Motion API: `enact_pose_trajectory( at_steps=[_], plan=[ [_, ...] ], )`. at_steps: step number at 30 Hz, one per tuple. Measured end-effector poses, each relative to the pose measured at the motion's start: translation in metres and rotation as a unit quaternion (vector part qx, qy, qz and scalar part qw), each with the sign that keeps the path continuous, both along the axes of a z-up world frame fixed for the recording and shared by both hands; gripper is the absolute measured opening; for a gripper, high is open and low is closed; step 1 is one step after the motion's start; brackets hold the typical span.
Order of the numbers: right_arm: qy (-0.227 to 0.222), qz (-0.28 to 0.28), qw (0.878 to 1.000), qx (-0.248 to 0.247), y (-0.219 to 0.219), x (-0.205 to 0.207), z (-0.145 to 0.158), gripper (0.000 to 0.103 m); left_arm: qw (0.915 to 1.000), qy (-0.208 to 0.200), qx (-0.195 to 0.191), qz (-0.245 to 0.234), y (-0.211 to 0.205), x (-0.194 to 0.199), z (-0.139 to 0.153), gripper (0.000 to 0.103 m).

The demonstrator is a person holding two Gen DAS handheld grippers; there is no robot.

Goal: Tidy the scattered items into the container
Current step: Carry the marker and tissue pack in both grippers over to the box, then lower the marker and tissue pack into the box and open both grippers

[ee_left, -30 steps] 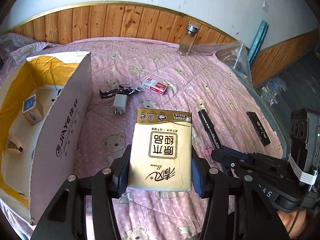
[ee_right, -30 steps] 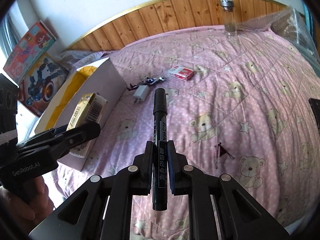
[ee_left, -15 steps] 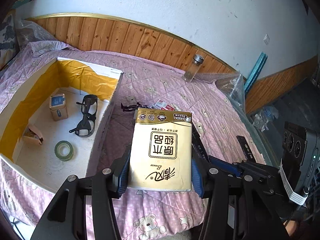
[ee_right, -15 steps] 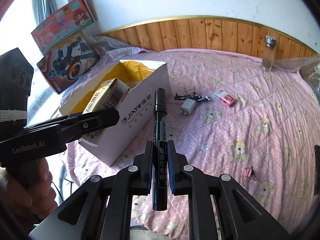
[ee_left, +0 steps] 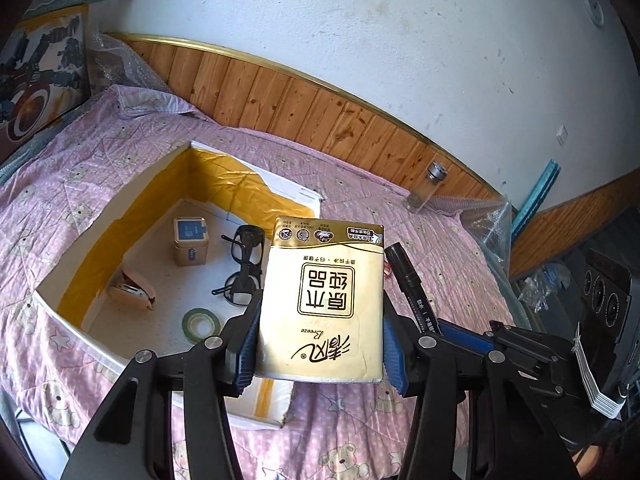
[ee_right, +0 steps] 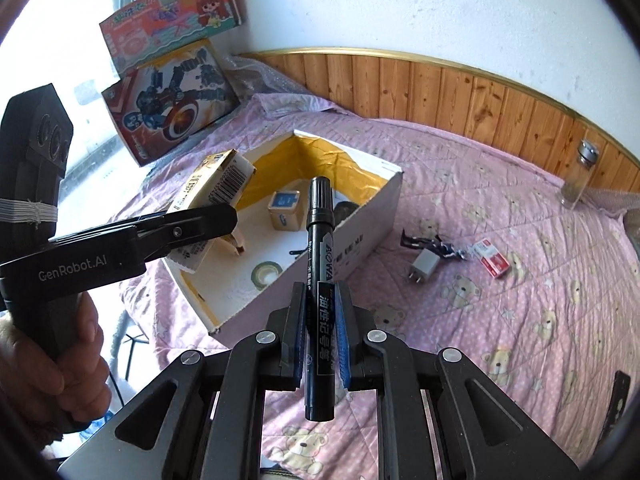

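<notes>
Left tool [ee_left: 320, 344] clamps a cream-and-gold tissue pack [ee_left: 322, 304], held above the near right corner of the white cardboard box with yellow-taped inner walls [ee_left: 132, 204]; a hand [ee_right: 52, 364] grips its handle at lower left. Right tool [ee_right: 320, 336] pinches a black permanent marker [ee_right: 319, 276] by the barrel, cap pointing forward, just beside the box's right wall. Inside the box: small gold tin with blue lid [ee_left: 190, 246], black-framed glasses [ee_left: 242, 268], peach stapler [ee_left: 134, 290], green tape roll [ee_left: 201, 324]. On the pink bear-print bed quilt [ee_right: 520, 308], right of the box: white charger plug [ee_right: 424, 268], red-white small box [ee_right: 493, 258], clear glass jar with metal lid [ee_right: 578, 178] by the wood panelling.
</notes>
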State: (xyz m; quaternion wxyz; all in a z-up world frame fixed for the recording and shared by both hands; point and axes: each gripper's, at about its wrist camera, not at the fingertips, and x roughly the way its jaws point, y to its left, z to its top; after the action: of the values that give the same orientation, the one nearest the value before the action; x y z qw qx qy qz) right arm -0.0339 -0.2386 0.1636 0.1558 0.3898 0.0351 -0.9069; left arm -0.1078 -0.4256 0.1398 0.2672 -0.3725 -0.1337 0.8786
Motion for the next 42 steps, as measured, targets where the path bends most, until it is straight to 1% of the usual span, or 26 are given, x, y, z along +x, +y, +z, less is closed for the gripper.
enact_pose_trajectory(
  at_steps=[8, 11, 17, 21, 25, 28, 32, 35, 37, 38, 40, 41, 42],
  plan=[
    [0.001, 0.025, 0.999, 0.02, -0.03, -0.023, 0.006, 0.014, 0.999, 0.007, -0.002, 0.045, -0.038, -0.018, 0.007, 0.053],
    [0.0, 0.033, 0.999, 0.018, -0.037, -0.03, 0.009, 0.014, 0.9984, 0.004, -0.008, 0.055, -0.047, -0.025, 0.005, 0.053],
    [-0.006, 0.046, 0.999, -0.019, -0.046, -0.05, 0.019, 0.014, 0.9966, -0.022, -0.03, 0.074, -0.058, -0.041, -0.008, 0.053],
    [-0.017, 0.051, 0.998, -0.026, -0.055, -0.072, 0.018, 0.014, 0.9948, -0.046, -0.046, 0.078, -0.059, -0.049, -0.022, 0.053],
    [-0.05, 0.044, 0.997, -0.04, -0.057, -0.102, 0.004, 0.014, 0.9943, -0.074, -0.051, 0.058, -0.05, -0.053, -0.037, 0.053],
    [-0.079, 0.035, 0.995, -0.048, -0.057, -0.126, -0.01, 0.014, 0.9938, -0.084, -0.054, 0.049, -0.043, -0.054, -0.045, 0.053],
    [-0.115, 0.017, 0.992, -0.057, -0.055, -0.161, -0.025, 0.014, 0.9922, -0.087, -0.069, 0.057, -0.04, -0.06, -0.049, 0.053],
    [-0.131, 0.01, 0.99, -0.052, -0.06, -0.185, -0.034, 0.014, 0.9897, -0.094, -0.08, 0.072, -0.047, -0.068, -0.054, 0.053],
    [-0.141, 0.005, 0.989, -0.047, -0.064, -0.201, -0.041, 0.014, 0.9888, -0.102, -0.079, 0.075, -0.053, -0.072, -0.058, 0.053],
    [-0.144, 0.003, 0.989, -0.043, -0.067, -0.21, -0.046, 0.015, 0.9884, -0.106, -0.078, 0.075, -0.055, -0.074, -0.061, 0.053],
    [-0.156, 0.005, 0.987, -0.041, -0.071, -0.226, -0.058, 0.021, 0.987, -0.12, -0.078, 0.074, -0.057, -0.079, -0.068, 0.054],
    [-0.16, -0.001, 0.986, -0.039, -0.072, -0.232, -0.063, 0.031, 0.986, -0.127, -0.077, 0.076, -0.058, -0.08, -0.071, 0.055],
    [-0.161, -0.011, 0.986, -0.034, -0.071, -0.236, -0.068, 0.036, 0.985, -0.131, -0.079, 0.079, -0.059, -0.081, -0.073, 0.056]
  ],
)
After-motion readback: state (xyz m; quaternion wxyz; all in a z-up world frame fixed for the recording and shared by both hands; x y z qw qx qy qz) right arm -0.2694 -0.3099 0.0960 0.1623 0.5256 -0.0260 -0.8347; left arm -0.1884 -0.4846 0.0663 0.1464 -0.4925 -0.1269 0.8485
